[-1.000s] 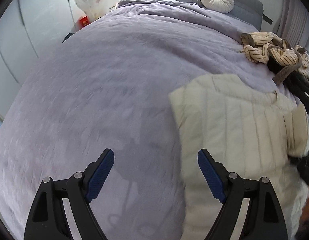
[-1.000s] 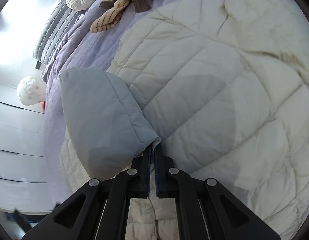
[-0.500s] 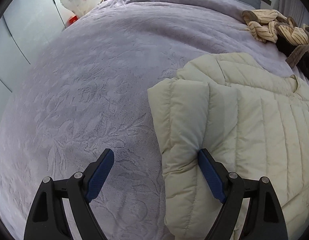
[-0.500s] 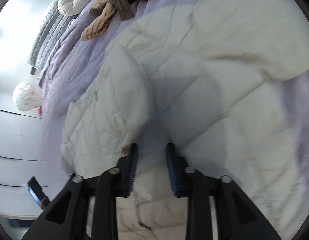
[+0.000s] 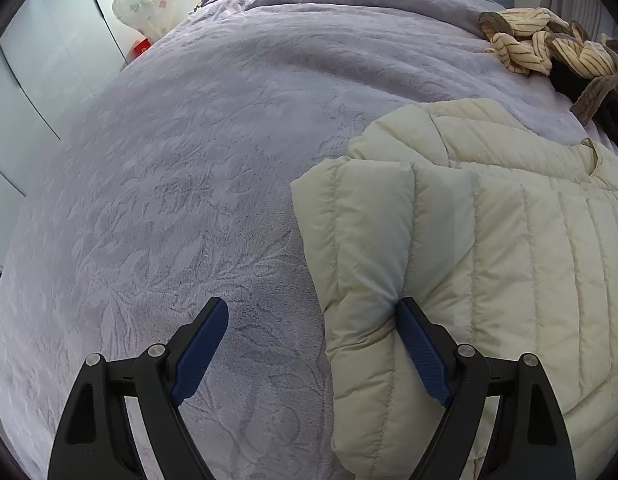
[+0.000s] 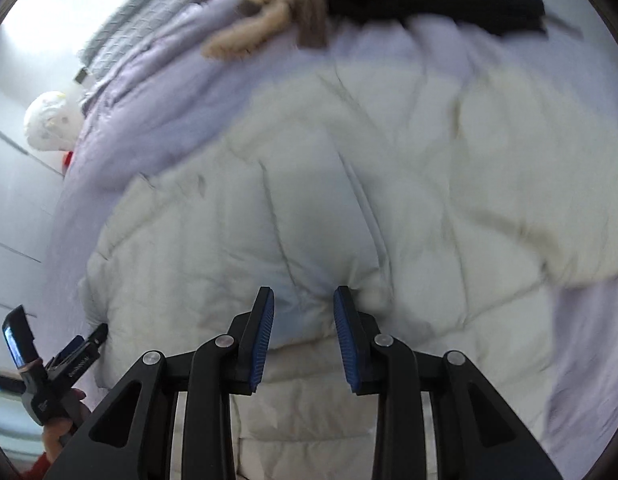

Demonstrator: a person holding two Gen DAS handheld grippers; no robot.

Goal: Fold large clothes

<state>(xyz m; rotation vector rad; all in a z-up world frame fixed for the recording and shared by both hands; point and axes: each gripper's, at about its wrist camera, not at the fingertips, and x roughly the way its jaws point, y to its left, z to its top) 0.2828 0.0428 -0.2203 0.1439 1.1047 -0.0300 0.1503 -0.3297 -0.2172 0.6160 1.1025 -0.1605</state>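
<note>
1. The left hand-held gripper (image 5: 311,322) gapes wide over the folded sleeve edge; the right hand-held gripper (image 6: 304,304), partly open, has just released.
2. The cream puffer jacket (image 5: 509,248) lies on the bed (image 5: 189,160): light, springy, slippery; pinch quilted seams or hem.

A cream quilted puffer jacket (image 5: 509,260) lies flat on the bed's right side — left sleeve apparently folded inward.
</note>
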